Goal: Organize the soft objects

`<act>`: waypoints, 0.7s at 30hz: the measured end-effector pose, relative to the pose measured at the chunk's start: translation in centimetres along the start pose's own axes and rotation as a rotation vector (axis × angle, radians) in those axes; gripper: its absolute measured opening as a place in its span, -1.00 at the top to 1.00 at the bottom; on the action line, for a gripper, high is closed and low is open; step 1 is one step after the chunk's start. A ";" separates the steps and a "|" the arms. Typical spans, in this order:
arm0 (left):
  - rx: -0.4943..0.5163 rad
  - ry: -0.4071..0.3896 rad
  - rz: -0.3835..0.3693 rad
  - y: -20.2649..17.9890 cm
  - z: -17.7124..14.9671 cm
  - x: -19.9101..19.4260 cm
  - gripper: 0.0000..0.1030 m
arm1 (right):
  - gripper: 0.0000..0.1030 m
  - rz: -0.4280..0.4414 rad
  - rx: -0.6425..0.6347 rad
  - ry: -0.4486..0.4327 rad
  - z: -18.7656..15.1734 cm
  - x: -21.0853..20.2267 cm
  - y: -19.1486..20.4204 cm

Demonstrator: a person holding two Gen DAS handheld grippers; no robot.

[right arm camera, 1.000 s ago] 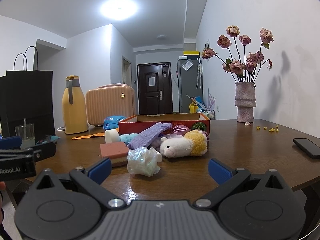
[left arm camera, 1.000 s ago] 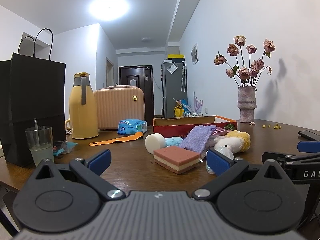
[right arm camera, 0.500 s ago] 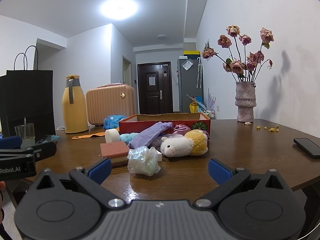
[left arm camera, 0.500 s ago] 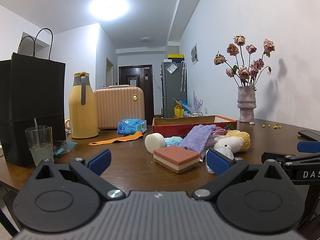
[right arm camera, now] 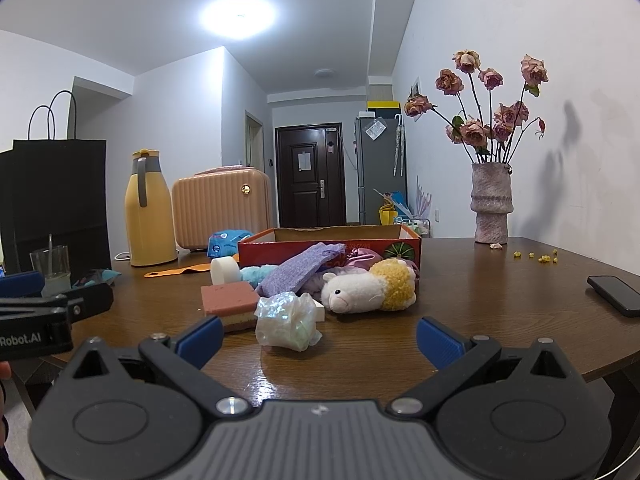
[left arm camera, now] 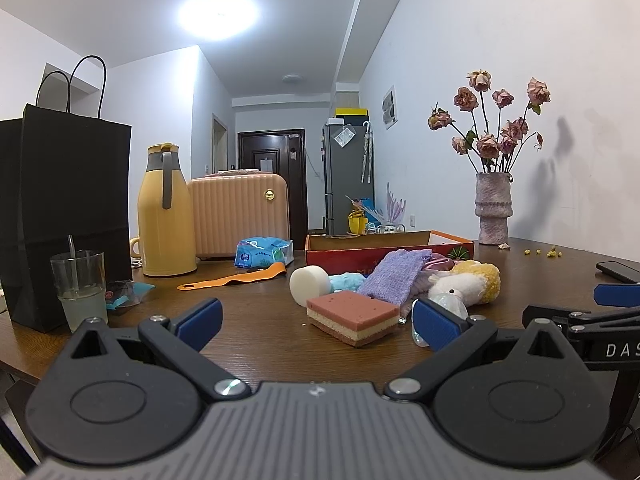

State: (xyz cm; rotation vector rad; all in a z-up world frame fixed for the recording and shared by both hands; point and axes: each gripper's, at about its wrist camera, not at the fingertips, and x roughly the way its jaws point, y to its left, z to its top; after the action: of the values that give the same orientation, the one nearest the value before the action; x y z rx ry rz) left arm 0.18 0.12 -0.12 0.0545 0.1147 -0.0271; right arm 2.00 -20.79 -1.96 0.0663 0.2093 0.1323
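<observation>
Nothing has moved in the last second: left gripper (left arm camera: 316,318) and right gripper (right arm camera: 318,338) hover spread wide, empty. Soft objects (sponge (left arm camera: 354,316), plush (right arm camera: 368,288)) lie piled before the box (right arm camera: 328,242); 0 sorted.

Both cameras sit low at the near edge of the table (left arm camera: 256,320), each looking forward over its own spread fingers toward the far hallway door (right arm camera: 310,174). The left view stands further left: the sponge (left arm camera: 352,316) lies just ahead between its fingers, and the right claw (left arm camera: 616,300) pokes in at its right edge. The right view has the crumpled bag (right arm camera: 286,320) just ahead, with the left claw (right arm camera: 24,292) at its left edge. Both share the pile, box (right arm camera: 328,242), flask (left arm camera: 164,212), suitcase (left arm camera: 240,214) and vase (right arm camera: 491,202).
</observation>
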 end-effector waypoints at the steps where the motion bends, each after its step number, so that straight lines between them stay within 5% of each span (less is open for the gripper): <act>1: 0.000 0.000 0.000 0.0 0.0 0.0 -1.00 | -1.00 0.000 0.000 0.000 0.0 0.0 0.0; 21: -0.002 0.048 0.010 0.5 -0.4 1.8 -1.00 | -1.00 0.002 0.012 0.030 -0.2 1.1 -0.3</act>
State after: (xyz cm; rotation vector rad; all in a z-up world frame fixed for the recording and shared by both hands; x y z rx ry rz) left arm 1.90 0.64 -0.64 0.0539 0.1625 -0.0159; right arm 3.05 -20.94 -2.37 0.0763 0.2398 0.1341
